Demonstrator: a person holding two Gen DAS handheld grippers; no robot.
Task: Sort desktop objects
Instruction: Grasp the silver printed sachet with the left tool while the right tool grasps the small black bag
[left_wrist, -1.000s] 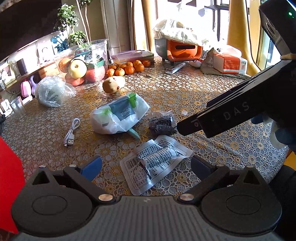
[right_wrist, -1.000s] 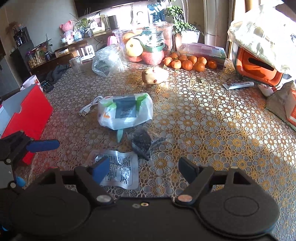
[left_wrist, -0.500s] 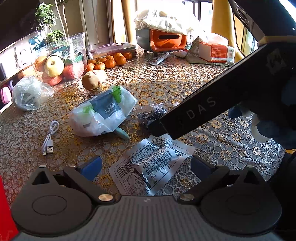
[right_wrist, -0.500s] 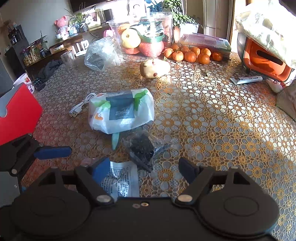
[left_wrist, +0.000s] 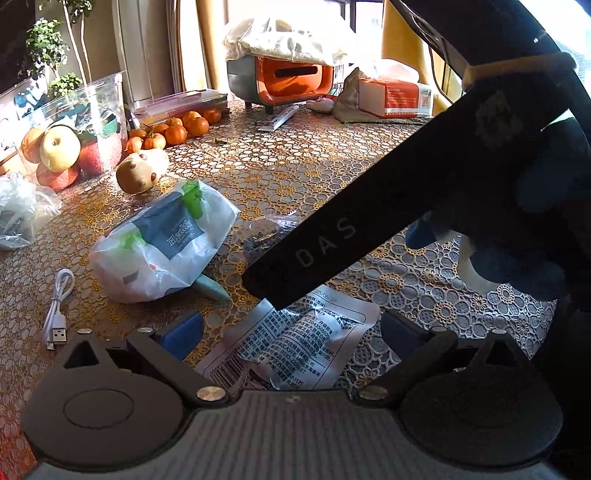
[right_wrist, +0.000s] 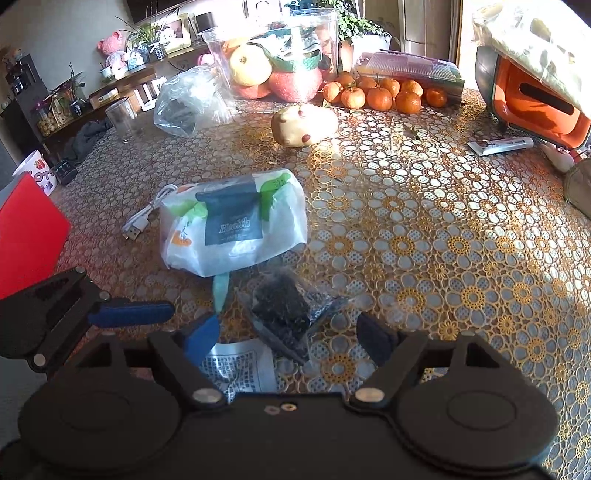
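My left gripper (left_wrist: 291, 328) is open, low over a flat silver printed packet (left_wrist: 295, 339) that lies between its fingers. My right gripper (right_wrist: 295, 332) is open, with a clear bag of dark bits (right_wrist: 288, 310) lying between its fingers; that bag also shows in the left wrist view (left_wrist: 266, 232), partly hidden by the right gripper's black body (left_wrist: 406, 206). A white tissue pack (left_wrist: 162, 243) (right_wrist: 232, 225) lies just beyond, with a green tube tip (right_wrist: 221, 290) sticking out under it. The left gripper's blue finger (right_wrist: 129, 314) shows at the left of the right wrist view.
A white USB cable (left_wrist: 55, 306) lies left of the tissue pack. Further back are a potato (right_wrist: 304, 125), oranges (right_wrist: 380, 92), a clear tub of fruit (right_wrist: 273, 55), a plastic bag (right_wrist: 188, 99), a glass (right_wrist: 122, 118), and an orange-grey box (left_wrist: 288, 74). A red box (right_wrist: 26, 236) stands at the left.
Both grippers have moved forward and lower over the table: the left closer over the silver packet, the right up to the dark bag. The right gripper's body covers more of the left wrist view.
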